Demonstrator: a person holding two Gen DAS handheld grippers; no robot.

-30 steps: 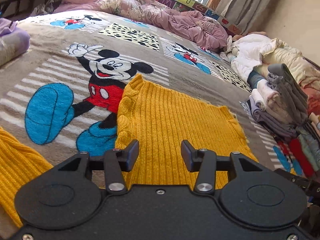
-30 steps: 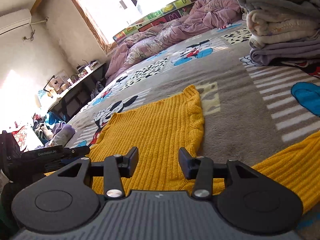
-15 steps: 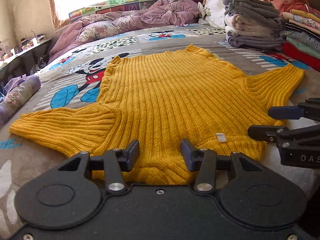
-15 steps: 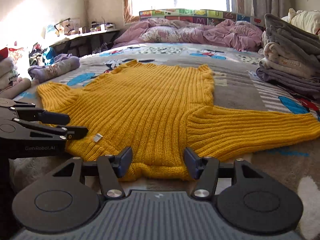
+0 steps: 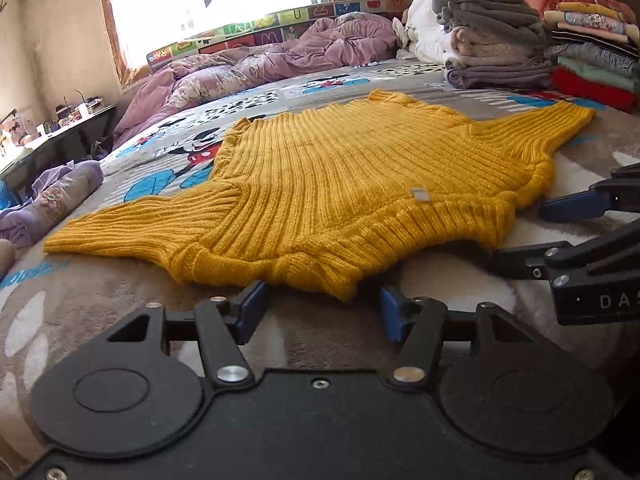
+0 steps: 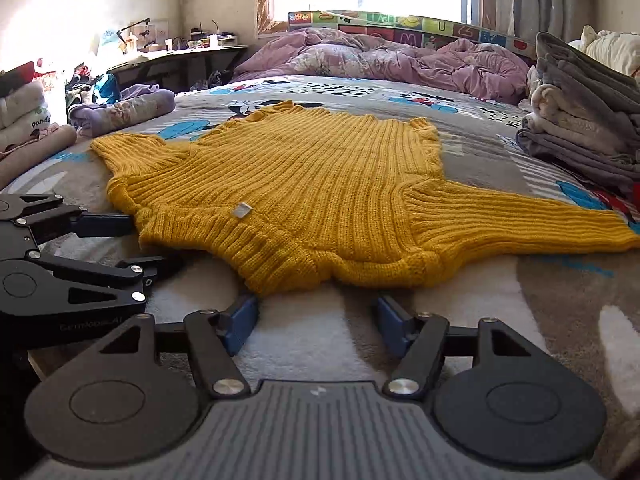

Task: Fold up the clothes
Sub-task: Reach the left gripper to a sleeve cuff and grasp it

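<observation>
Yellow sweater (image 5: 340, 184) lay flat, not yet folded.
Left gripper (image 5: 320, 308) and right gripper (image 6: 316, 322) were both open, holding nothing.

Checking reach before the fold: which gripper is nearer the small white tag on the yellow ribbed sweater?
Right. The right gripper sits beside the white tag; the left gripper sits below the collar edge.

Left matte black two-finger gripper (image 5: 320, 310): blue pads, two round discs, silver pivot screws, flat smooth housing. Right black two-finger gripper (image 6: 316, 316): same blue pads and silver screws, grey ribbed housing, small logo; white "DAS" lettering on its side in left view.
</observation>
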